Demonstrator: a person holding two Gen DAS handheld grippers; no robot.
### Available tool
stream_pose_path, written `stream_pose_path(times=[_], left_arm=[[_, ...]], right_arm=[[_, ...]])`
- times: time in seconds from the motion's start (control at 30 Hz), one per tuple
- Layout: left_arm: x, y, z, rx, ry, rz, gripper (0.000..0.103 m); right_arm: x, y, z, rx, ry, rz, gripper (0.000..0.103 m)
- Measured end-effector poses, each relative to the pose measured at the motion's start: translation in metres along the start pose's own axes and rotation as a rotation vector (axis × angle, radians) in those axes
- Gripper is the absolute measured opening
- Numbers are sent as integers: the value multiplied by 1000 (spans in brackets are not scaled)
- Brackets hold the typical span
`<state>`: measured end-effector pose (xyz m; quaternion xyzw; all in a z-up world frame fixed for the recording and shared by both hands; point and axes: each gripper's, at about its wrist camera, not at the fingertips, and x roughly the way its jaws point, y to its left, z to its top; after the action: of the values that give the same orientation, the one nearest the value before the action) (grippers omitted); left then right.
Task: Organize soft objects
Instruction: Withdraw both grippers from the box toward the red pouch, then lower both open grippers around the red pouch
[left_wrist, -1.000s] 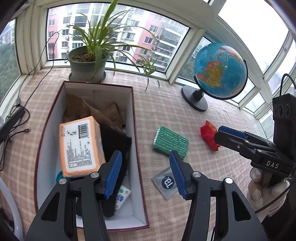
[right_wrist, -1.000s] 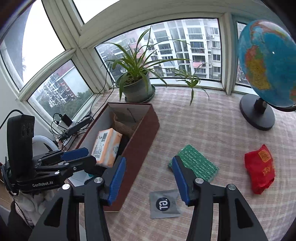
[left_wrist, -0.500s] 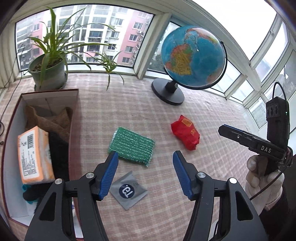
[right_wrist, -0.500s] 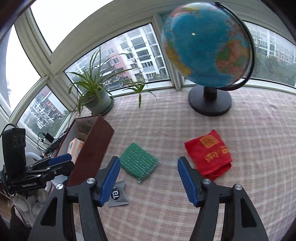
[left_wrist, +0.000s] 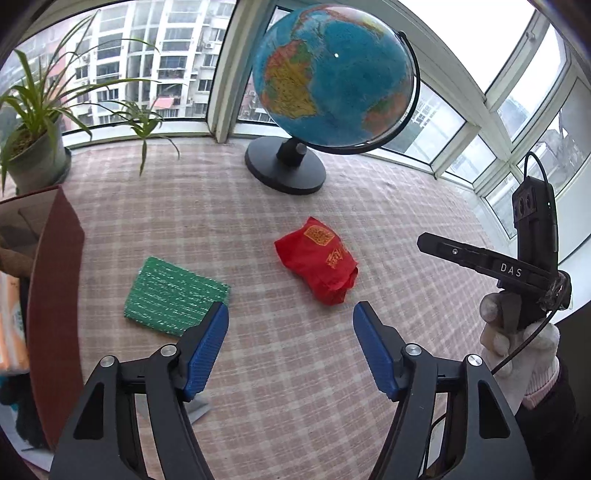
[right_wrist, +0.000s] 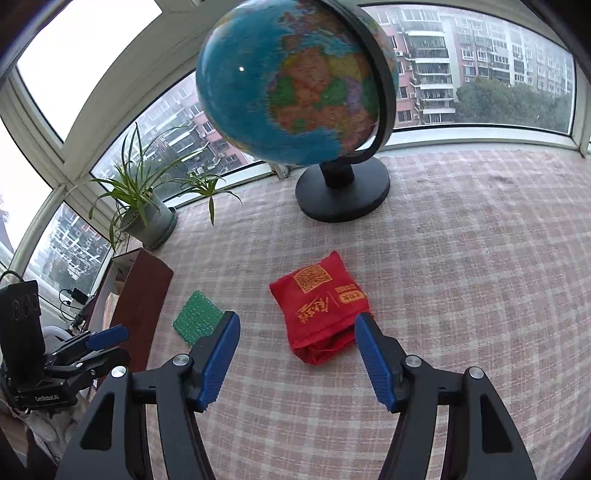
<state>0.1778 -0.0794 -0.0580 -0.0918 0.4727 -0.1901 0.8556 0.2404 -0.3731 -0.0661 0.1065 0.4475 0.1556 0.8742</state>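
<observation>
Just ahead of the right tongs (right_wrist: 293, 341), a red cloth pouch (right_wrist: 319, 312) with gold print lies flat on the checked worktop (right_wrist: 461, 258). Its near edge sits between the two blue pads without touching either; the jaws stand wide and hold nothing. The left tongs (left_wrist: 290, 341) are opening, and nothing is between their pads either. From the left wrist view, the same red pouch (left_wrist: 317, 258) lies a little beyond the tips, and a green scouring pad (left_wrist: 171, 295) lies flat beside the left pad, partly behind it. At the left edge stands a dark red box (left_wrist: 55, 295) holding an orange-and-white packet (left_wrist: 11, 332) and some dark cloth. A grey sachet (left_wrist: 197, 408) peeks out behind the left finger. Behind the pouch, a globe (left_wrist: 332, 74) stands on its black round base, and a potted plant (left_wrist: 33, 147) sits by the window. A white-gloved hand (left_wrist: 517, 354) grips the right tool's handle.
</observation>
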Motion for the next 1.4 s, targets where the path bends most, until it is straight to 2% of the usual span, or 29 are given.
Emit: stream_pose_path(times=[0.2,0.3,0.6,0.73,0.97,1.4], left_arm=[[30,-22,5,-18,21,-14,70],[49,-28,6,-33,49,-22,70],[101,-29,13,-92,128,-21,70],[121,-28,16,-98,165,-13,70],[147,-39,18,-41,208,37,70],[175,-36,21,-47,251,25,70]], right_arm=[[13,-33,8,11,38,16,61],[27,-48,11,28,73,57,61],[77,-86,18,78,159,134,61],[98,-90,20,75,195,163,61],[125,-94,25,74,239,198,61],[146,-84,28,40,292,224,61]])
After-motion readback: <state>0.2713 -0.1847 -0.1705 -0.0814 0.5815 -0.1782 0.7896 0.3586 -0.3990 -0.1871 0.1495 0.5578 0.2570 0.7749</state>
